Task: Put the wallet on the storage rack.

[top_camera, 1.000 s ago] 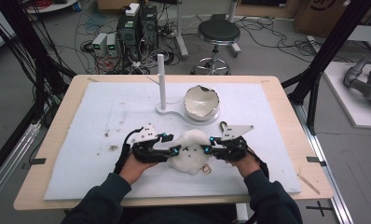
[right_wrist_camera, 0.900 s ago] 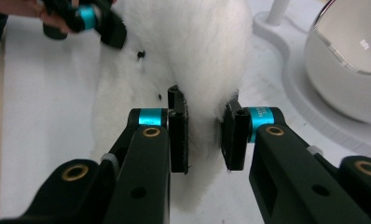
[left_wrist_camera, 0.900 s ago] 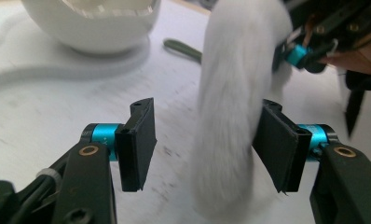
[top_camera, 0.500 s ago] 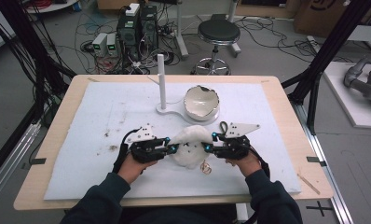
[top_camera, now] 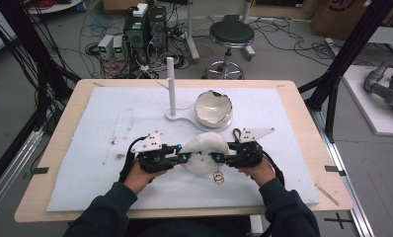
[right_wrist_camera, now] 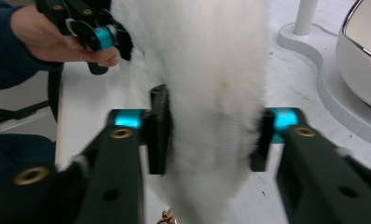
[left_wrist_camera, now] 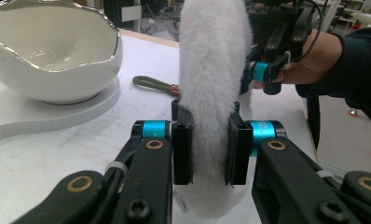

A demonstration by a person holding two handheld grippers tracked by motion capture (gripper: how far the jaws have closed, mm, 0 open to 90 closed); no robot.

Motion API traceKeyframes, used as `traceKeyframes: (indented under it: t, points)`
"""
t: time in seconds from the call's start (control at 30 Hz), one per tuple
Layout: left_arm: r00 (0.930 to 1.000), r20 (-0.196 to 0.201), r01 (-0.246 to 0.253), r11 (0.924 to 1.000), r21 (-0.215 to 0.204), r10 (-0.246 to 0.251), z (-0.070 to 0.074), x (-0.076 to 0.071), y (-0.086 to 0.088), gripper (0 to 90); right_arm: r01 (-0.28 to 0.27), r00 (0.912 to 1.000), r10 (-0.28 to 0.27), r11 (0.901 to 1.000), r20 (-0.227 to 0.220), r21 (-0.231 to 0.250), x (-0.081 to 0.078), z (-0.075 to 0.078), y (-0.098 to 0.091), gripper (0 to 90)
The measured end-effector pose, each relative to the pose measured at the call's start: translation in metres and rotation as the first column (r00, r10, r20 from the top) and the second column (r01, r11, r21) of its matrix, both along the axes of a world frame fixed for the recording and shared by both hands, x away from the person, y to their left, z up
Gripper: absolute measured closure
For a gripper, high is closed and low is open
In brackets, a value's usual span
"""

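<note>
Holding a white fluffy piece [top_camera: 204, 154] between both grippers, we have it stretched near the front middle of the bench [top_camera: 61, 123], on the white mat [top_camera: 110, 113]. Our left gripper [top_camera: 180, 157] grips its left edge; in the left gripper view the pads [left_wrist_camera: 182, 147] press into the fur [left_wrist_camera: 211, 88] from both sides, the jaws having just eased apart a little while clamped on it. Our right gripper [top_camera: 215, 158] takes the opposite edge; in the right gripper view the fur [right_wrist_camera: 207, 93] sits squeezed between the pads [right_wrist_camera: 159, 135], the jaws having just been closing on it. Each gripper view also catches the other hand [left_wrist_camera: 309, 58] [right_wrist_camera: 48, 35] farther off, gripping the far side.

A small metal ring charm [top_camera: 218, 177] hangs from the piece's lower edge onto the mat. Just behind the fluffy piece stands a white bowl with a jagged rim [top_camera: 213, 108] on a flat white stand [top_camera: 182, 117] with an upright post [top_camera: 171, 84]. An olive loop [left_wrist_camera: 151, 84] lies on the mat beside the stand.
</note>
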State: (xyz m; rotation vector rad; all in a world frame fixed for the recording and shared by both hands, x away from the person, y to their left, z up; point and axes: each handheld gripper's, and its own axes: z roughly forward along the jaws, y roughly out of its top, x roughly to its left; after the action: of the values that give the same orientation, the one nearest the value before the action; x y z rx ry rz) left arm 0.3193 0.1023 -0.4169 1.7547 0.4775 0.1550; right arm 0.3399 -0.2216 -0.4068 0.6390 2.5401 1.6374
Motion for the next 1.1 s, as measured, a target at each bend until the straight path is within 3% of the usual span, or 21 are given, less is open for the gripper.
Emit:
traceKeyframes:
  t: [0.07,0.13,0.17,0.33,0.37,0.4,0.43,0.47,0.5,0.53,0.57,0.6,0.63,0.77,0.87,1.07,1.1]
  points:
    - [0.9990,-0.033,-0.030,0.9995,0.012,0.030,-0.001,0.002,0.000,68.7,-0.012,0.9999,0.012,0.9998,-0.001,0.014,0.000,0.001,-0.002,71.0]
    - [0.9932,-0.059,-0.097,0.9940,0.050,0.100,-0.003,0.006,0.003,54.4,-0.012,0.9996,0.012,0.9999,0.026,-0.001,-0.003,0.003,-0.001,73.3]
    - [0.9932,-0.059,-0.097,0.9940,0.050,0.100,-0.003,0.006,0.003,53.4,-0.008,0.9993,0.008,1.0000,0.036,-0.005,-0.003,0.003,-0.002,73.6]
    - [0.9777,-0.053,-0.202,0.9788,0.035,0.203,0.001,0.011,0.028,49.6,0.036,0.9966,-0.034,0.9992,0.075,-0.017,-0.004,0.008,-0.007,74.2]
    - [0.9777,-0.053,-0.202,0.9788,0.035,0.203,0.001,0.011,0.028,48.5,0.045,0.9956,-0.043,0.9988,0.084,-0.018,-0.004,0.009,-0.009,74.2]
    - [0.9664,-0.043,-0.252,0.9671,0.034,0.253,0.003,0.013,0.042,47.2,0.053,0.9941,-0.050,0.9984,0.096,-0.023,-0.005,0.011,-0.010,74.2]
    - [0.9594,-0.035,-0.279,0.9597,0.037,0.280,0.005,0.013,0.049,45.8,0.065,0.9916,-0.061,0.9974,0.114,-0.032,-0.005,0.013,-0.011,74.3]
    - [0.9594,-0.035,-0.279,0.9597,0.037,0.280,0.005,0.013,0.049,44.3,0.076,0.9898,-0.072,0.9966,0.123,-0.031,-0.006,0.016,-0.012,74.3]
    - [0.9442,-0.021,-0.328,0.9441,0.032,0.329,0.007,0.015,0.066,42.6,0.082,0.9885,-0.077,0.9961,0.130,-0.034,-0.006,0.018,-0.013,74.4]
    - [0.9442,-0.021,-0.328,0.9441,0.032,0.329,0.007,0.015,0.066,40.7,0.092,0.9861,-0.086,0.9953,0.142,-0.033,-0.006,0.020,-0.015,74.6]
    - [0.9313,-0.017,-0.363,0.9314,0.023,0.364,0.008,0.017,0.080,39.4,0.101,0.9838,-0.095,0.9943,0.152,-0.033,-0.006,0.022,-0.016,74.8]
    - [0.9313,-0.017,-0.363,0.9314,0.023,0.364,0.008,0.017,0.080,36.5,0.101,0.9838,-0.095,0.9943,0.152,-0.033,-0.006,0.022,-0.016,74.8]
    - [0.9196,-0.021,-0.392,0.9198,0.020,0.392,0.009,0.018,0.090,33.1,0.110,0.9818,-0.103,0.9934,0.160,-0.035,-0.006,0.027,-0.018,75.4]
    - [0.8886,-0.060,-0.455,0.8904,0.011,0.455,0.006,0.023,0.114,25.3,0.128,0.9760,-0.119,0.9911,0.182,-0.038,-0.004,0.034,-0.022,75.7]
    - [0.8800,-0.055,-0.472,0.8816,0.014,0.472,0.004,0.024,0.121,24.6,0.160,0.9631,-0.147,0.9863,0.225,-0.040,0.002,0.046,-0.023,76.1]
    - [0.8819,-0.053,-0.467,0.8834,0.043,0.468,0.002,0.026,0.120,24.6,0.184,0.9499,-0.167,0.9822,0.264,-0.040,0.010,0.064,-0.021,76.3]
    - [0.8824,-0.053,-0.466,0.8839,0.044,0.467,0.002,0.026,0.119,24.6,0.189,0.9439,-0.168,0.9809,0.284,-0.046,0.015,0.073,-0.020,76.3]
